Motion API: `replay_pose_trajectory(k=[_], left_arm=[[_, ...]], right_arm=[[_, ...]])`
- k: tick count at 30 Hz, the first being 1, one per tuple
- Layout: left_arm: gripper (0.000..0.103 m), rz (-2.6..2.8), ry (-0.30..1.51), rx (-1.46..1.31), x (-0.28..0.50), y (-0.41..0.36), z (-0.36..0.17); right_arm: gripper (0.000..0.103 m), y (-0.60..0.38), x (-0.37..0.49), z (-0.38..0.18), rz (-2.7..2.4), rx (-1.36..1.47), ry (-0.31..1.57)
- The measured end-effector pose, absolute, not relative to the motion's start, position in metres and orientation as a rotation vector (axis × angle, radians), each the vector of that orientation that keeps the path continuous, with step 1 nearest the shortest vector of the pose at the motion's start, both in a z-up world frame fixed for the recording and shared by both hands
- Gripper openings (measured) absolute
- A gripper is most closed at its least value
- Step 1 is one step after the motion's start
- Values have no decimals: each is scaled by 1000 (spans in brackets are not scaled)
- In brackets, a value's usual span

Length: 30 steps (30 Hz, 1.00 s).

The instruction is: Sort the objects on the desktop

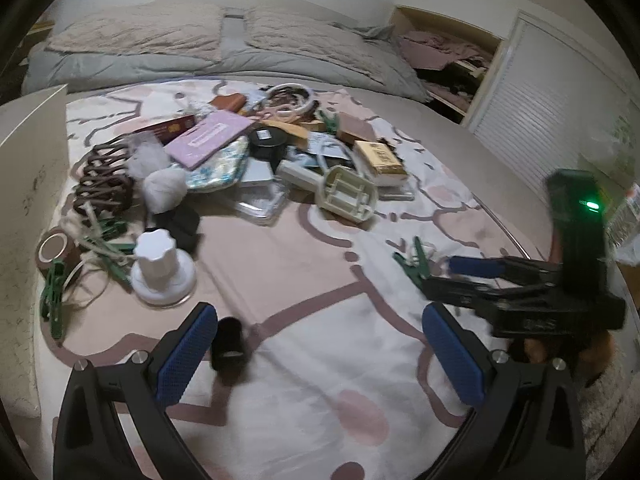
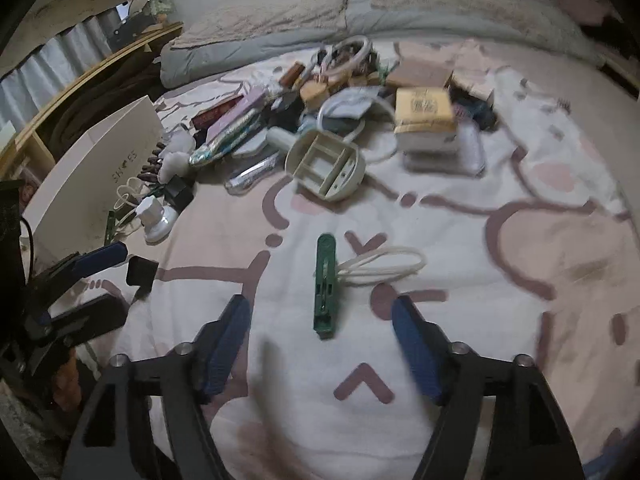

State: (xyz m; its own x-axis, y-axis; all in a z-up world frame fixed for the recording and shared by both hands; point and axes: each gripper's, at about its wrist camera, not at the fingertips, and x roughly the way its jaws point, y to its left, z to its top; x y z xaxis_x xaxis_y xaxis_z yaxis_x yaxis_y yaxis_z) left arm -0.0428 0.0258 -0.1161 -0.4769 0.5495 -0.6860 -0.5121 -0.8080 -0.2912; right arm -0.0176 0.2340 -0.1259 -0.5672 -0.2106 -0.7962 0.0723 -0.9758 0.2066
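the right gripper (image 2: 320, 344) stands open, its two blue pads wide apart with nothing pressed between them, and the green clothespin (image 2: 325, 286) lies on the patterned sheet (image 2: 520, 280) just ahead of the gap, a little toward the left pad, with its long axis pointing away from the tongs. a white cord loop (image 2: 380, 266) comes out of its right side, toward the right pad. the left gripper (image 1: 316, 354) is also open and empty; a small black object (image 1: 228, 344) lies just beside its left pad, not gripped. i judge that the clothespin is now set apart from the rest, so the step in hand is to choose the next thing. to do it well, the tongs should rise clear of the peg and the cord before they go forward, so the loop is not dragged. farther ahead lies the cream plastic frame (image 2: 326, 166), alone at the near edge of the pile, an easy next pick by one thin wall. behind it the mixed pile (image 2: 360, 92) is crowded: the yellow box (image 2: 424, 114) sits on other things, and pulling from below could spill them.
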Motion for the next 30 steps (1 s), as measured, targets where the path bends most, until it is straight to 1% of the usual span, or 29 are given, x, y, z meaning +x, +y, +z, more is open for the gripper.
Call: replay_pose_trajectory(k=[8,11,17,19,20,21,24,30], left_arm=[[103,2300,-125,-1201,-57,14,-132],[103,2298,-130,-1204,-57,13,-133],[103,2245,-120,-1179,-51,18,-130],[103,2228,-119,-1171,-49,19,-129],[103,2222,-118,-1165,-47,20,-128],[103,2216,-120,-1160,-46,20,-127],[103,2193,-140,-1145,-43,19,-123],[103,2192,-187,-1123,-42,12,-118]], right_arm=[[74,236,-20,-102,-2699,1253,-145],[74,233,-26,-104,-2702,1234,-106],[74,228,-44,-118,-2618,1279,-142],[62,226,-47,-121,-2590,1293,-164],[53,225,-49,-122,-2568,1300,-183],[50,224,-50,-124,-2537,1308,-209],[44,218,-51,-127,-2487,1317,-232],[44,201,-48,-130,-2417,1325,-222]])
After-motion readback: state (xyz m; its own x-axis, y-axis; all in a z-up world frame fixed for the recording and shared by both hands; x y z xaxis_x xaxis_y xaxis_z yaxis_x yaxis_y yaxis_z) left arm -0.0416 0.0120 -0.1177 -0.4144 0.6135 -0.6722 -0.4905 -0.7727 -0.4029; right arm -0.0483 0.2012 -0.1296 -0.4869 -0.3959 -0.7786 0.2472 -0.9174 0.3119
